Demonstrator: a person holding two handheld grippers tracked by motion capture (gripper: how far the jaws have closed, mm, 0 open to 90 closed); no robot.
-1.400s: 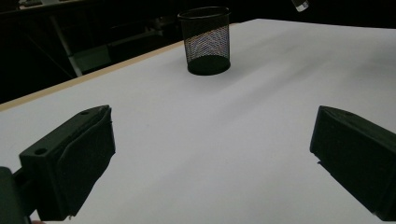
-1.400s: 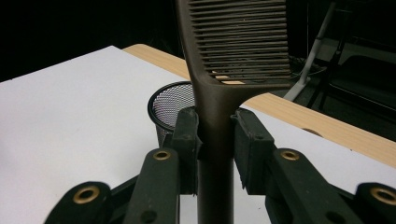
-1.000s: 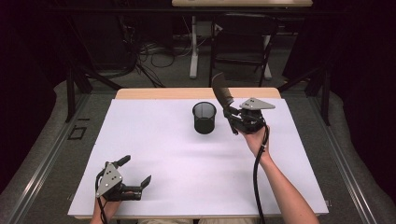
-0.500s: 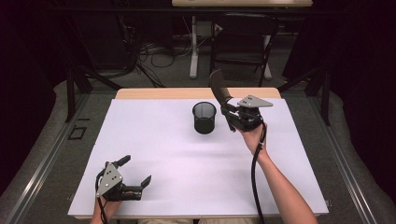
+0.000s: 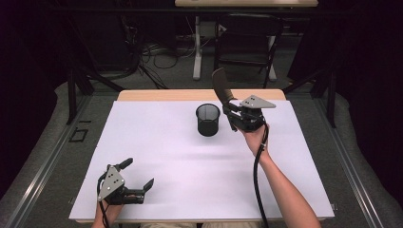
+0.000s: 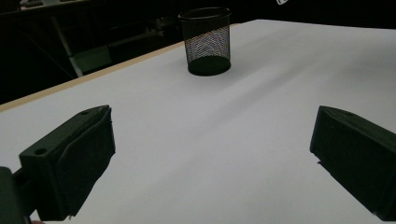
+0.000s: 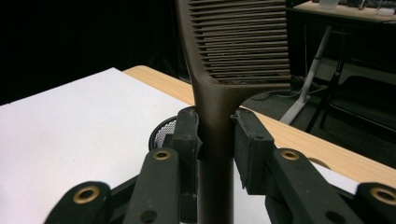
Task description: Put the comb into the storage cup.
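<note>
My right gripper point(image 5: 231, 112) is shut on the handle of a dark brown comb point(image 5: 220, 85), held up just right of a black mesh cup point(image 5: 208, 119). In the right gripper view both pads clamp the comb point(image 7: 238, 37) at its neck, teeth upward, with the cup point(image 7: 163, 133) low behind the jaws of the right gripper point(image 7: 215, 135). My left gripper point(image 5: 139, 173) rests near the table's front left corner, open, nothing between its fingers. From the left gripper point(image 6: 210, 154) the cup point(image 6: 206, 41) stands far ahead.
White sheet point(image 5: 190, 166) covers the table, with a wooden strip point(image 5: 157, 95) along the far edge. A dark chair point(image 5: 247, 42) and cables stand on the floor beyond. The right gripper's cable point(image 5: 256, 175) trails along the forearm.
The right gripper with the comb has edged slightly up and left, toward the cup. The left gripper has stayed where it was.
</note>
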